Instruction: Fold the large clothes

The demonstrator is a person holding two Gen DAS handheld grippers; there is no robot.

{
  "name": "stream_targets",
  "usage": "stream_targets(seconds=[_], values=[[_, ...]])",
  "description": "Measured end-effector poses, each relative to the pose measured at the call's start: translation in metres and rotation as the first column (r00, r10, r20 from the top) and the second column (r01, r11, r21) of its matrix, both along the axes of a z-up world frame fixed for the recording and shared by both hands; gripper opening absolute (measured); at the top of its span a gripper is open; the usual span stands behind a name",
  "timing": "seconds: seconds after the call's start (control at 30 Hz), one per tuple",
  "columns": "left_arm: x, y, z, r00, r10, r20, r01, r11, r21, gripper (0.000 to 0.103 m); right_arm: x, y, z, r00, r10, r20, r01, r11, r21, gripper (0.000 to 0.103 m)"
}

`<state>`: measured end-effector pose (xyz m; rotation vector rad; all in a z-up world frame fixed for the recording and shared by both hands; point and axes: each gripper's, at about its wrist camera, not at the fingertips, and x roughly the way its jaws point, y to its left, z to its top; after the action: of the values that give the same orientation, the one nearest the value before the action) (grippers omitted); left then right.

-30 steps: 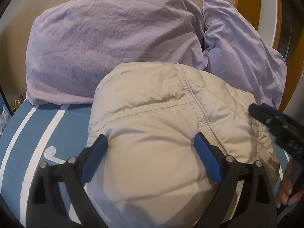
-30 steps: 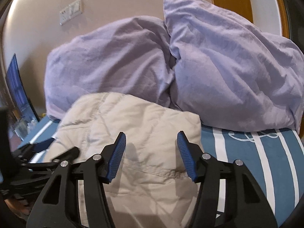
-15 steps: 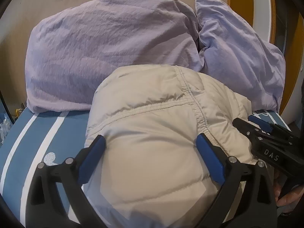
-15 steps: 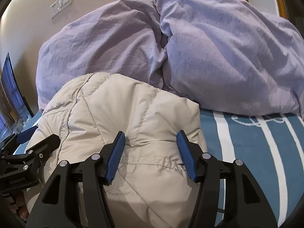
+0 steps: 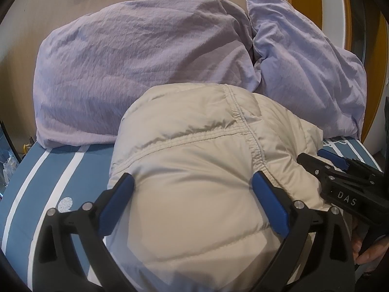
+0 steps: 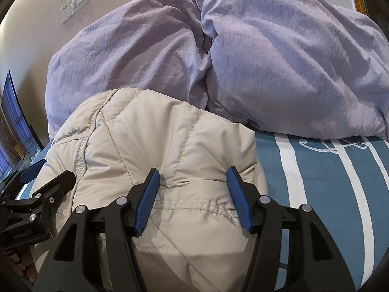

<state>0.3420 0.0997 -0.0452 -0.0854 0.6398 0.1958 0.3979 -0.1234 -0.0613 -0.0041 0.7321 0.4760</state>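
We see the beige padded jacket (image 5: 194, 175) bundled on the striped bedcover (image 6: 328, 194), its far edge against two lilac pillows (image 5: 136, 73). Our left gripper (image 5: 193, 199) has just been opening and spans it wide; our right gripper (image 6: 193, 194) straddles it half-open, bedcover bare rightward.

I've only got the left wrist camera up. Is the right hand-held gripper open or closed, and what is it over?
Observer: Open. The right hand-held gripper has its jaws apart, astride a stitched seam on the beige jacket.
Operator: What's beyond the jacket on that side?
Observer: Bare blue bedcover with white stripes, running back to a lilac pillow.
Operator: Anything off the bed's other side?
Observer: A dark screen stands there, by the wall.
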Motion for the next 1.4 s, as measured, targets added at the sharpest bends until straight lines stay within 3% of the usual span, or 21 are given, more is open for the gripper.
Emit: stream_targets(seconds=[0.2,0.37,0.57,0.97,1.4], values=[[-0.010,0.003,0.006,1.000,0.007,-0.007,-0.007,1.000,-0.006,0.101,-0.018,-0.005,0.014,1.000,0.003,0.006,-0.003,0.999,-0.038,0.061],[-0.040,0.010,0.015,1.000,0.027,-0.008,-0.028,0.997,-0.074,0.101,-0.041,-0.019,0.030,1.000,0.004,-0.013,-0.004,1.000,-0.021,0.077],[-0.087,0.011,0.026,0.999,0.038,-0.007,-0.038,0.997,-0.065,0.101,-0.078,-0.034,0.046,0.999,0.023,-0.023,-0.022,1.000,0.003,0.098],[-0.171,0.001,0.037,1.000,0.018,-0.005,-0.018,0.994,-0.108,0.101,-0.153,-0.050,0.055,0.999,0.007,-0.034,-0.008,0.999,-0.045,0.102],[-0.209,-0.009,0.034,0.999,0.004,-0.045,-0.012,0.986,-0.165,0.101,-0.195,-0.059,0.050,0.993,0.041,-0.107,-0.046,0.998,-0.047,0.102]])
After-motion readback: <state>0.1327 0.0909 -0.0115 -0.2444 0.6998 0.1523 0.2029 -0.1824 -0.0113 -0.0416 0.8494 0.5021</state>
